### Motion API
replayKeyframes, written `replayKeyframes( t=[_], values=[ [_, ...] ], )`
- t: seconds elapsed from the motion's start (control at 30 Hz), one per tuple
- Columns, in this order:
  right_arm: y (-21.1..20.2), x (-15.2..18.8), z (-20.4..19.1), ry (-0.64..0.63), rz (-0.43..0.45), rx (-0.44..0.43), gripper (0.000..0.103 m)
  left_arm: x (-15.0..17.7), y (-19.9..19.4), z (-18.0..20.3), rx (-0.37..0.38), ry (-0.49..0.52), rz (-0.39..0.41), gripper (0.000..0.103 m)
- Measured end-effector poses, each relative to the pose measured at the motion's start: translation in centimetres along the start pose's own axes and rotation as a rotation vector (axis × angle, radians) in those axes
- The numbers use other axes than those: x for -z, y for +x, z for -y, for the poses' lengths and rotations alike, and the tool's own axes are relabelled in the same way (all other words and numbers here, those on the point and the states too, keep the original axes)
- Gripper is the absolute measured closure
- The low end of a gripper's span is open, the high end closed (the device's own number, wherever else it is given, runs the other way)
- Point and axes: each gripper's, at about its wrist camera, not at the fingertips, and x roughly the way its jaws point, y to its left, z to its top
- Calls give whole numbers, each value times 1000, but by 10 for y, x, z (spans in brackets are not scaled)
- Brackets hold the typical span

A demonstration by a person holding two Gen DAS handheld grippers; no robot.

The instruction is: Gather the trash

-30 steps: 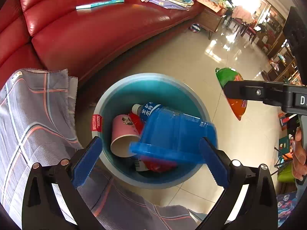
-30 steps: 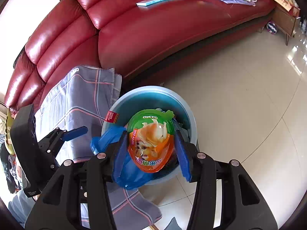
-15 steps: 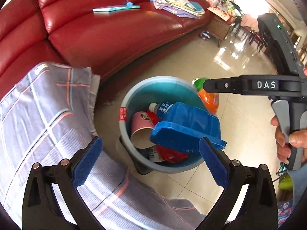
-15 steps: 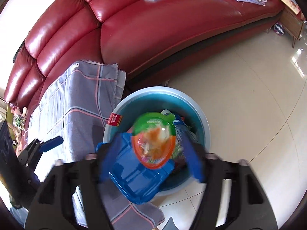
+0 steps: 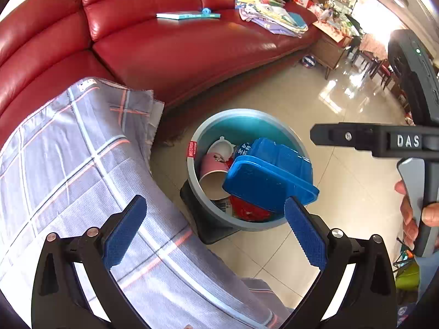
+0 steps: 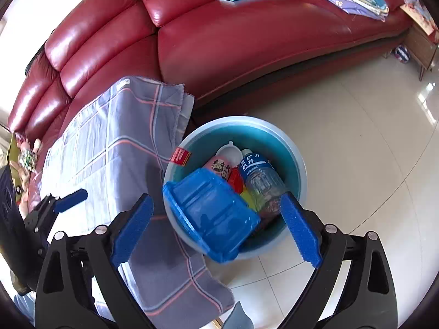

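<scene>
1. Left wrist view: our left gripper (image 5: 215, 229) stands wide open at the bottom of the frame, with nothing between the pads. It hangs above the edge of the grey checked cloth (image 5: 82, 164), probably so the bin stays free for the other hand. The teal bin (image 5: 197, 175) sits at the centre, on the tiled floor (image 5: 343, 192). A blue plastic box (image 5: 269, 178) leans over its rim because it is too large to drop in.

2. Right wrist view: our right gripper (image 6: 216, 229) is opening above the bin (image 6: 296, 164) and holds nothing. Below lie a water bottle (image 6: 259, 175) and a pink paper cup (image 6: 219, 166). The red sofa (image 6: 247, 41) fills the upper frame.
</scene>
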Motion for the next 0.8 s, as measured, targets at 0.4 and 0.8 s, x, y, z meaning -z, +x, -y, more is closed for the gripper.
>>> replayKeyframes(
  t=[0.4, 0.8],
  values=[
    [-44, 53, -24, -104, 24, 58, 7, 30, -51, 13, -68, -12, 65, 3],
    [-53, 82, -40, -181, 29, 109, 7, 58, -78, 5, -98, -59, 96, 3]
  ],
)
